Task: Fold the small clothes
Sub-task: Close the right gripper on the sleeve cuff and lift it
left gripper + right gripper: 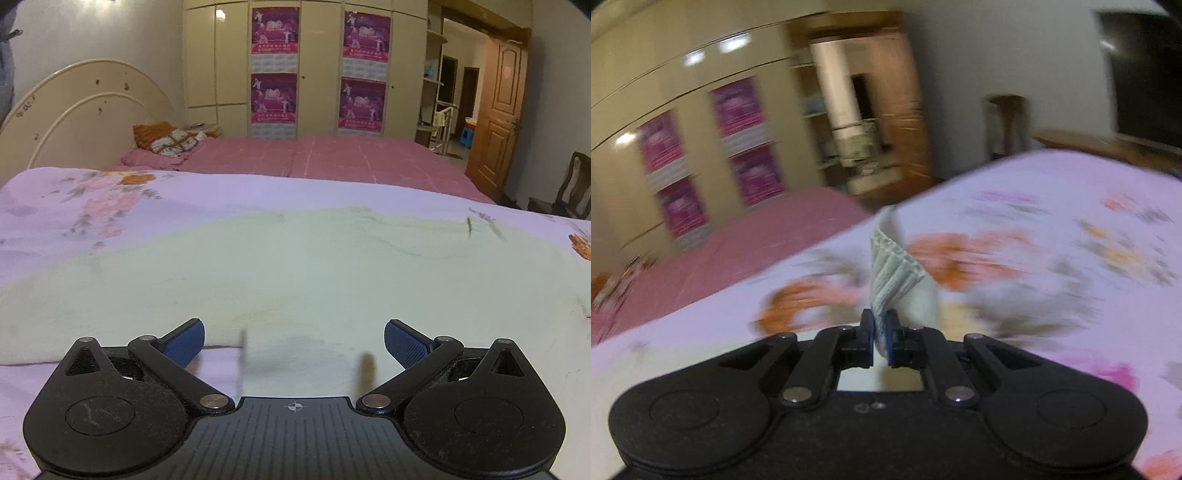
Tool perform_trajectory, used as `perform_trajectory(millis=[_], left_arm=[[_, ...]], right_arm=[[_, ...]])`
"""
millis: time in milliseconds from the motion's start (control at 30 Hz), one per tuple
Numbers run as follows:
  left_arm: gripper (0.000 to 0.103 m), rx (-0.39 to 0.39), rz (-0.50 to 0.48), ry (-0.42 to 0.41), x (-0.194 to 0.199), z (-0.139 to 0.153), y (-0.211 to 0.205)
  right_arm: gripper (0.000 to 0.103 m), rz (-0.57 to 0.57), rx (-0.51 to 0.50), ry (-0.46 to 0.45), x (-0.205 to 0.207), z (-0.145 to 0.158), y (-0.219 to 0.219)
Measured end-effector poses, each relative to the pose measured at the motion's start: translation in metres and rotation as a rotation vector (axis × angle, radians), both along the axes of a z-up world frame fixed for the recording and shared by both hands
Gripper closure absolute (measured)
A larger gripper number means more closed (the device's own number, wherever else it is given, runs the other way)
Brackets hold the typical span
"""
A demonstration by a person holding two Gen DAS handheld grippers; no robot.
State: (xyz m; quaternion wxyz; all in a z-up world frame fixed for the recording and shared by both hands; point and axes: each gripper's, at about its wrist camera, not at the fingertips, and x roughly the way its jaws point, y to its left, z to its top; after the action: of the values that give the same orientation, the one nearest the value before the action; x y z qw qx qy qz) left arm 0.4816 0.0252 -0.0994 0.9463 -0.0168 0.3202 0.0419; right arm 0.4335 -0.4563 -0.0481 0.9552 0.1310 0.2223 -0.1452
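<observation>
A pale green garment (pixel 295 266) lies spread flat on the flowered lilac bedsheet (pixel 55 206), and its long axis runs across the left wrist view from nine o'clock to three o'clock. Its near edge sits just in front of the left hand-held gripper (pixel 293 341), whose blue-padded fingers (pixel 186 341) stand spread wide with nothing between them; cloth shows in the gap below, but the pads do not press on it. The far edge of the garment curves gently toward twelve o'clock, where the bedsheet gives way to a pink bedspread (pixel 332 158) and, beyond it, a cream wardrobe (pixel 321 66) with magenta posters.

The right wrist view is smeared by motion blur. There the right hand-held gripper (pixel 881 332) has its fingers pressed together on a ribbed edge of the pale cloth (pixel 894 273). That pinched strip rises from the pads toward twelve o'clock, standing up off the bedsheet rather than lying flat, its ribs fanning out along the same line. Orange and grey flowers of the sheet blur past at either side, at ten and two o'clock. Whether this ribbed edge is a cuff, hem or collar I cannot tell.
</observation>
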Motion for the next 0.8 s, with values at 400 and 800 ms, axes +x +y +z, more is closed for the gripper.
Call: perform_trajectory(millis=[400,800], left_arm=[[0.000,-0.001,0.054,-0.001,-0.021,0.010,0.045],[0.022,-0.038,0.048,0.016,-0.032,0.000,0.063]], right_arm=[[0.096,0.374,-0.096,0.027,0.029,0.001,0.168],[0.096,0.612,-0.158,0.067,0.018,-0.014,0.280]])
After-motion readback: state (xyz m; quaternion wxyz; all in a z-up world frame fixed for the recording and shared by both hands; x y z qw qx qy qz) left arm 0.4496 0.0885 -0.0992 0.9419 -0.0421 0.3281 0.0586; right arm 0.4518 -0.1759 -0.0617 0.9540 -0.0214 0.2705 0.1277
